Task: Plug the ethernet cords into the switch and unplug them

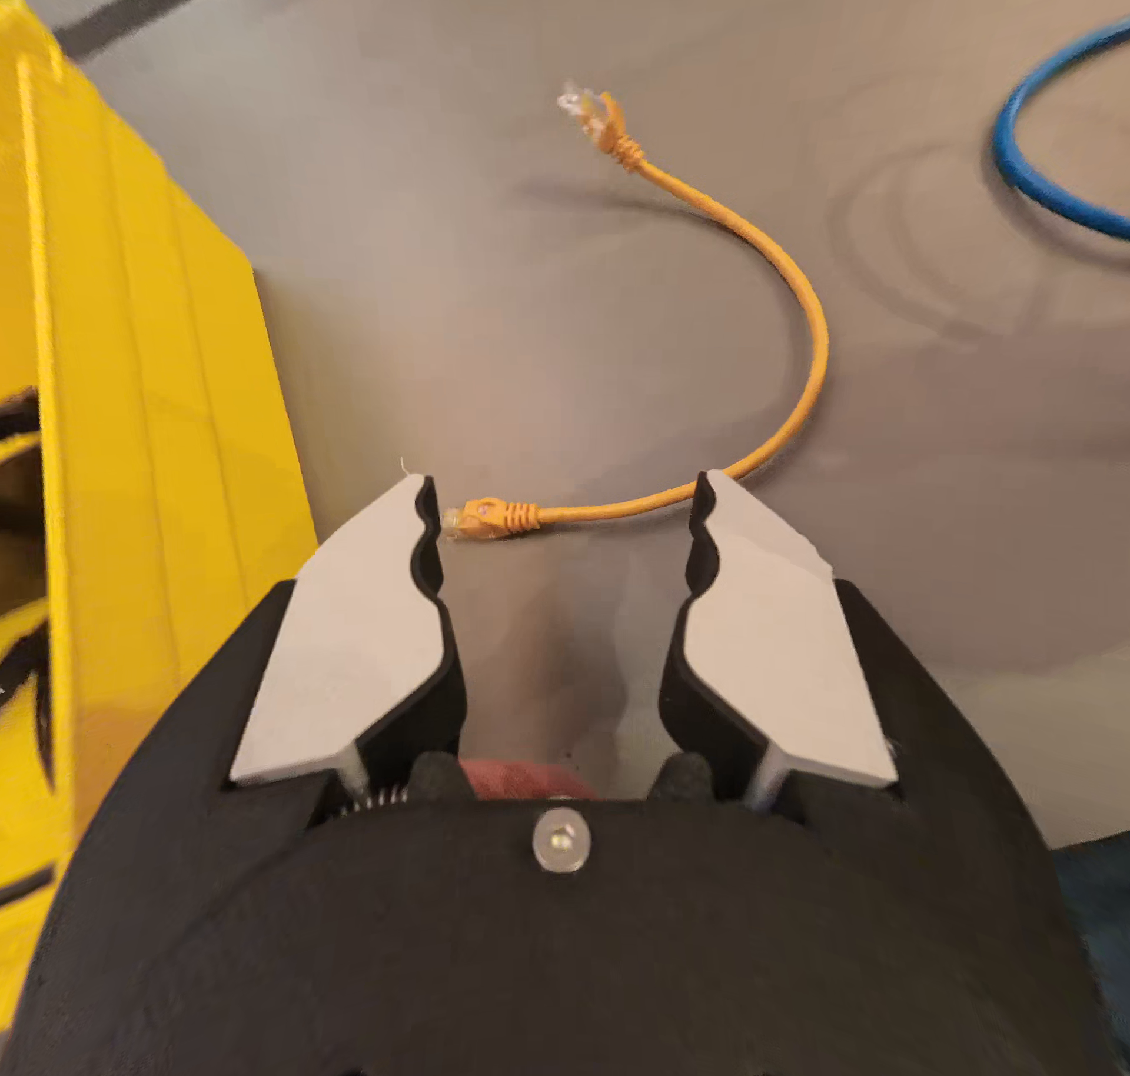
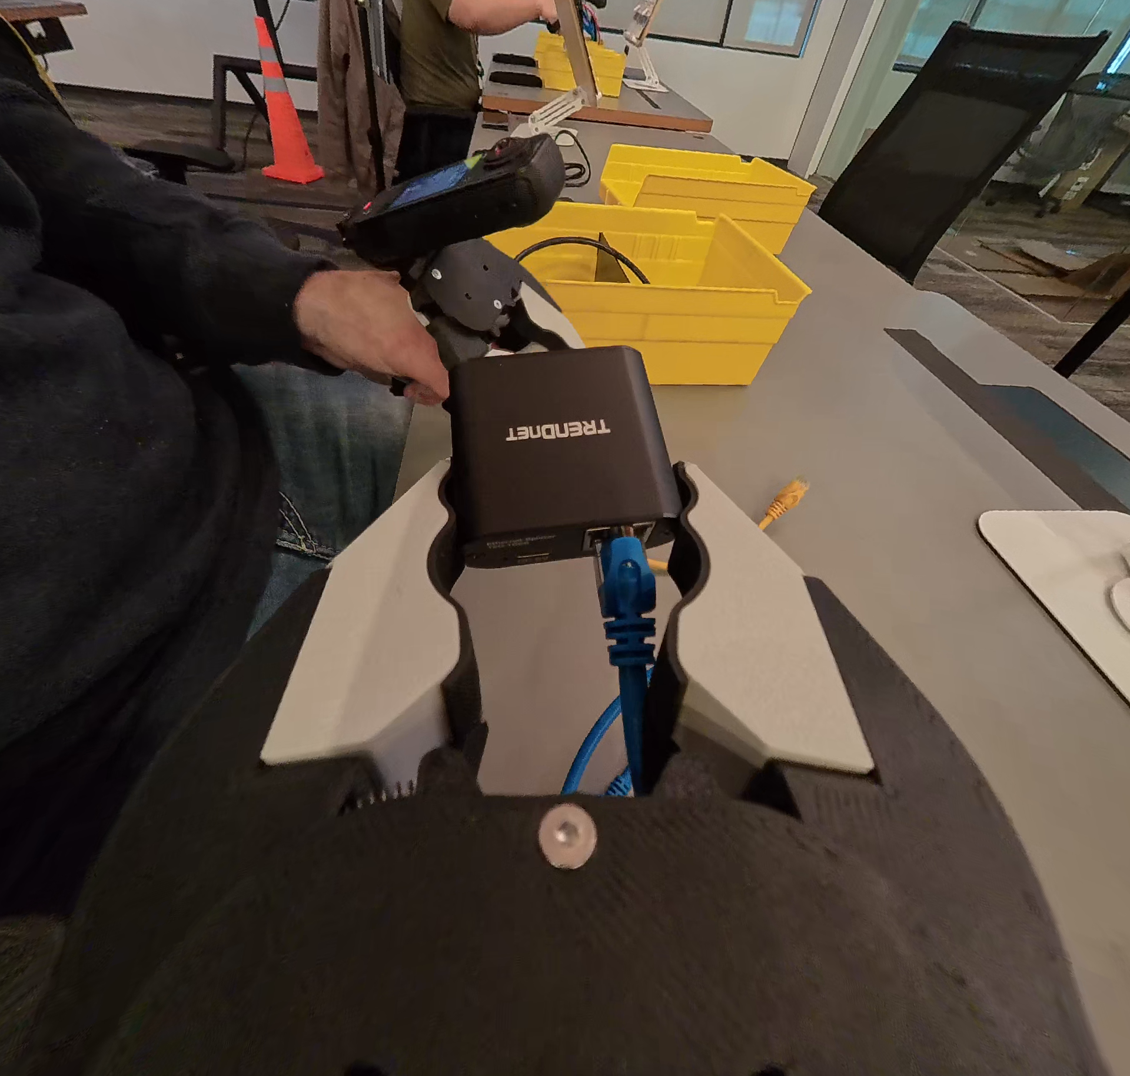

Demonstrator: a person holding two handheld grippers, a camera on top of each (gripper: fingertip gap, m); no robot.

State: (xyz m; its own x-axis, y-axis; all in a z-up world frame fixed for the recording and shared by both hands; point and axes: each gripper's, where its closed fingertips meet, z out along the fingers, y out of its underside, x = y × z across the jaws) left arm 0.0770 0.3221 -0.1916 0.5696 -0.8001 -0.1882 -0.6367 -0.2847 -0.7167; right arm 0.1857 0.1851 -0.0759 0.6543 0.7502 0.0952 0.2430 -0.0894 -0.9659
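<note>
In the right wrist view my right gripper (image 2: pixel 565 484) is shut on the near end of the black switch (image 2: pixel 550 435), one finger on each side. A blue ethernet cord (image 2: pixel 630 668) runs back between the fingers, and its plug (image 2: pixel 624 582) sits in a port on the switch's near face. In the left wrist view my left gripper (image 1: pixel 565 496) is open just above the grey table (image 1: pixel 428 252). The near plug (image 1: pixel 483 518) of an orange ethernet cord (image 1: pixel 807 374) lies between its fingertips, close to the left finger. The cord's far plug (image 1: pixel 587 108) is raised off the table.
A yellow bin (image 1: pixel 122 374) stands close on the left gripper's left, with a loop of blue cord (image 1: pixel 1039 148) at far right. Beyond the switch are yellow bins (image 2: pixel 672 313), a white pad (image 2: pixel 1070 570), a black chair (image 2: pixel 954 142) and a person (image 2: pixel 440 44) at a far table. One gripper's finger ends stand about 20 cm off the other's.
</note>
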